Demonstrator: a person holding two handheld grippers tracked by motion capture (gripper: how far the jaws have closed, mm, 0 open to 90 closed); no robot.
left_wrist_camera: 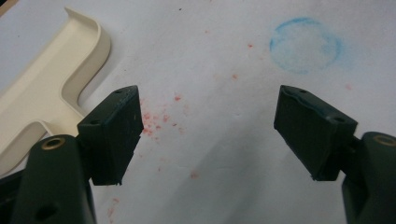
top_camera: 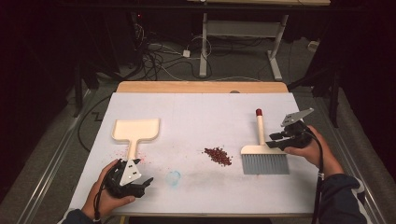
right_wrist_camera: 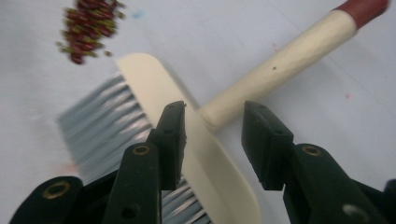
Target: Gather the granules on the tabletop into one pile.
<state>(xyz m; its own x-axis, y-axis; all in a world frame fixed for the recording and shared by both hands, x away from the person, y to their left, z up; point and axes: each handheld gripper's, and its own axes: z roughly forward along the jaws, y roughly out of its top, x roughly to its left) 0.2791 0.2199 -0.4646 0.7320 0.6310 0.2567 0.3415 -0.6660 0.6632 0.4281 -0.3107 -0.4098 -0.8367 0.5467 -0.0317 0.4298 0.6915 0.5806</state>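
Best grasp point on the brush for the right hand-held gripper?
Probably the round cream handle near the head of the brush. It lies flat with bare table either side, so bring the right hand-held gripper down from above, jaws straddling it crosswise. The head is too wide and the bristles give.

You have one brush and one cream dustpan on the white table, plus a single heap of small red beans (too many and too small to count singly). You hold two grippers, the left gripper and the right gripper, each with two black jaws. One faint blue ring mark lies on the sheet.
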